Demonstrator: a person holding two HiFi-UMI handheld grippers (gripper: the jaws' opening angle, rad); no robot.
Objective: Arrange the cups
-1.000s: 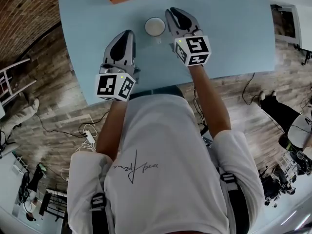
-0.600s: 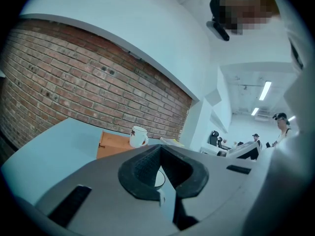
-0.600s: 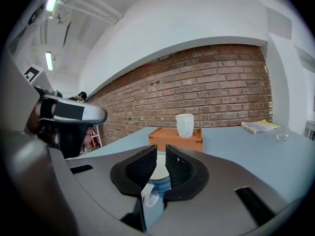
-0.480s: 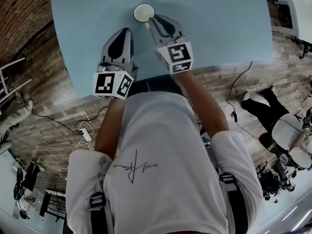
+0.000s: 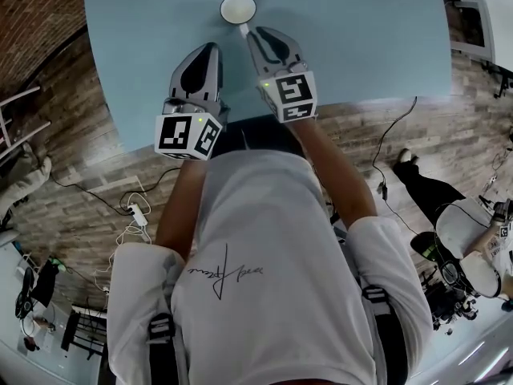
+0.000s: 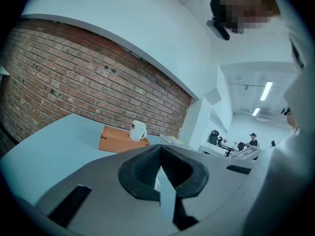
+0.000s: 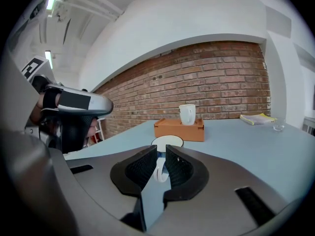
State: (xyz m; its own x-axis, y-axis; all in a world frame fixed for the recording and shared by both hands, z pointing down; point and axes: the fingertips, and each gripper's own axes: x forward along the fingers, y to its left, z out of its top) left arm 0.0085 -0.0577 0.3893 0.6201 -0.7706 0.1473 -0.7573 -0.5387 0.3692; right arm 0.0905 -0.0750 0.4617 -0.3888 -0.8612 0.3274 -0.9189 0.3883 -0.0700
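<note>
Pale blue table (image 5: 361,38), brick wall (image 7: 211,77) behind it. Item one: white cup (image 5: 238,9), upright and empty, standing on the bare tabletop at its far side from the person. Its handle (image 7: 159,171) points back toward the person, loop upright. Item two: right gripper (image 5: 255,34), directly behind the cup and in line with it. Its jaws are narrowly spread with the handle in the slot between them. The pads lie close on both sides, but no firm pinch is evident. Item three: left gripper (image 5: 210,50), beside the right one, set back from the cup and off its line, jaws pressed together at the tips with nothing held. Item four: orange box (image 7: 179,130) farther along the table, well apart from the cup, with a second white mug (image 7: 187,114) on top. Judgement: the right gripper is the nearer, and closing on the handle is the move it is placed for.
</note>
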